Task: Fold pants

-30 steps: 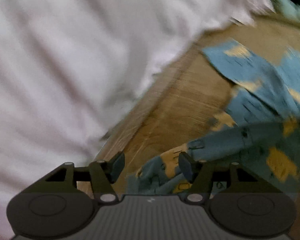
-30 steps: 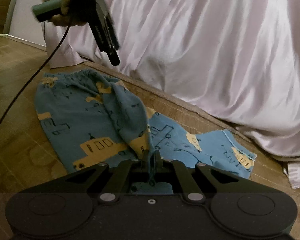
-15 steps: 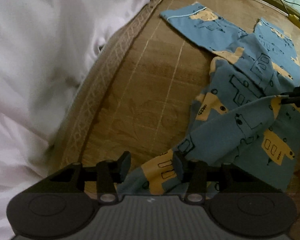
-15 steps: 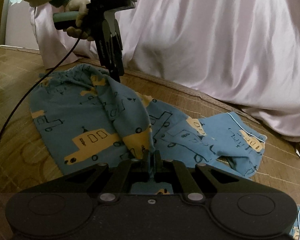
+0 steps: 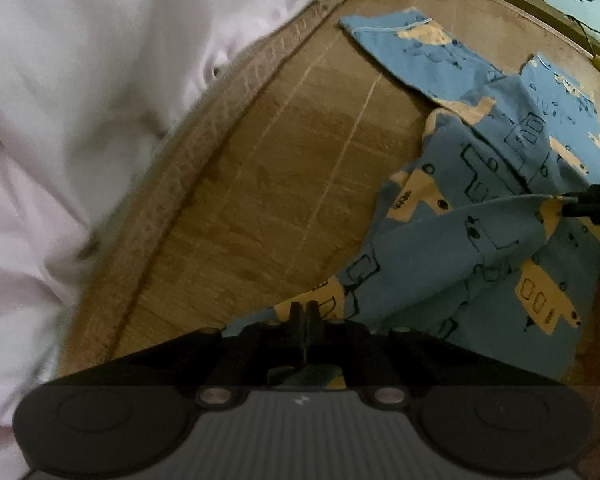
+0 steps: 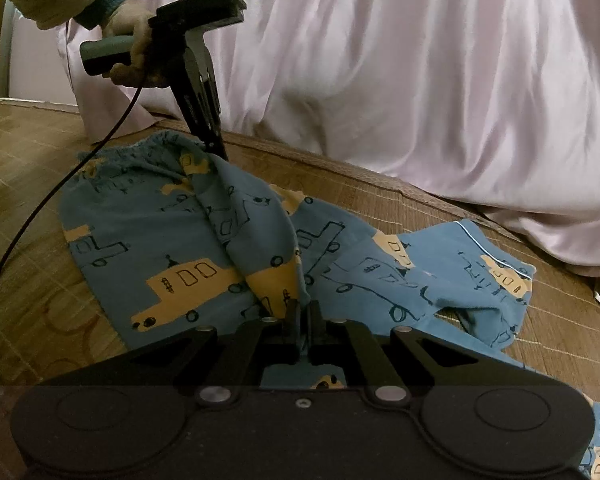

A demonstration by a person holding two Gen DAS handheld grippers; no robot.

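- Woven brown mat (image 6: pixel 28 208) underfoot, pale pink draped fabric (image 6: pixel 420 80) hanging along its far edge: that is the setting I see through both wrist cameras.
- Blue pants (image 6: pixel 172 240), printed with yellow vehicles, lie spread on the mat near the fabric, waistband to the left of the right wrist view, the two legs trailing off to the right.
- A ridge of cloth is lifted off the mat between my two grippers, running from the waistband area to a point near the crotch.
- My left gripper (image 6: pixel 220 152) has its fingers pressed together on the cloth near the waistband; in its own view (image 5: pixel 305 312) the tips meet over a blue and yellow fold.
- My right gripper (image 6: pixel 302 312) is likewise clamped tight on a pinch of the pants, with fabric rising from between its fingers.
- A hand (image 6: pixel 134 40) in a cream sleeve with a teal cuff holds the left gripper's handle, a black cable (image 6: pixel 60 188) trailing from it.
- Dark objects at the top right of the left wrist view are too blurred for me to name.
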